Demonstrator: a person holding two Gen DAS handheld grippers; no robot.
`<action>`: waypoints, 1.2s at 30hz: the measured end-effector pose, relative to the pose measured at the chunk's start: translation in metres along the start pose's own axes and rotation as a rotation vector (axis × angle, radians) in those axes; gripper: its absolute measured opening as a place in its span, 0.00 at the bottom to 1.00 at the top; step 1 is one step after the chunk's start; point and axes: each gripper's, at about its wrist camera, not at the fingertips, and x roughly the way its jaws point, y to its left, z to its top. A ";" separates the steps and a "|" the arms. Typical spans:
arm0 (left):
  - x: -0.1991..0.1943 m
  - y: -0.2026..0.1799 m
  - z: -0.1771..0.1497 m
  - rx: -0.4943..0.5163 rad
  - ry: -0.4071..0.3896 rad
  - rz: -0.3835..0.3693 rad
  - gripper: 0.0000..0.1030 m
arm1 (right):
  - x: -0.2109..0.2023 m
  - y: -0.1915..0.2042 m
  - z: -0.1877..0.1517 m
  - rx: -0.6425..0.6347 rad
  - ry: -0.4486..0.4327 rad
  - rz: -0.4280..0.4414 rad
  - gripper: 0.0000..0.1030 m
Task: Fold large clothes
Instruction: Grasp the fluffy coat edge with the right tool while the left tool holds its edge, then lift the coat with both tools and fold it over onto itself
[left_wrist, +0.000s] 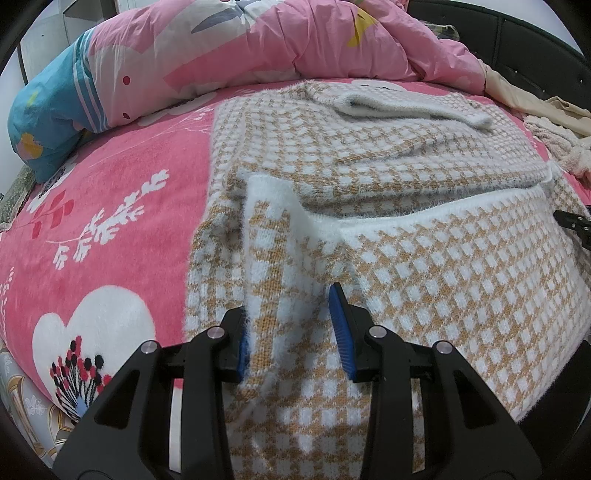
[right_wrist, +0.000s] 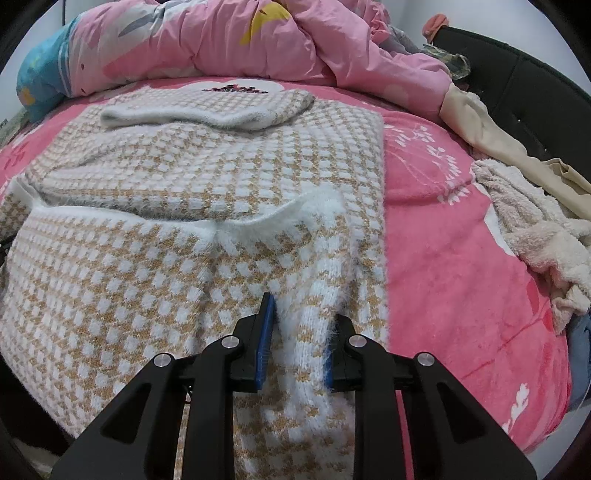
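A fuzzy tan-and-white checked sweater (left_wrist: 424, 266) lies on the pink bed, its lower half folded up over the body; it also shows in the right wrist view (right_wrist: 155, 258). My left gripper (left_wrist: 291, 332) is open, its blue pads either side of the sweater's left folded edge with white trim. My right gripper (right_wrist: 299, 343) is open, its pads either side of the sweater's right folded edge. The sweater's collar (right_wrist: 207, 110) lies flat at the far end. Whether the pads press the fabric is unclear.
A pink floral blanket (left_wrist: 110, 229) covers the bed. A bunched pink and blue duvet (left_wrist: 221, 48) lies at the far side. A cream fluffy garment (right_wrist: 535, 236) and beige cloth (right_wrist: 480, 125) lie at the right, by the dark headboard (right_wrist: 517, 81).
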 end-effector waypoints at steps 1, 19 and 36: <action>0.001 0.000 0.000 -0.001 0.000 -0.001 0.34 | -0.001 0.000 0.000 0.000 -0.001 -0.003 0.21; -0.038 -0.001 0.001 0.030 -0.118 0.041 0.09 | -0.059 0.016 -0.012 -0.042 -0.168 -0.133 0.09; -0.148 0.006 0.011 0.058 -0.428 -0.005 0.07 | -0.144 0.000 -0.009 0.029 -0.396 -0.157 0.09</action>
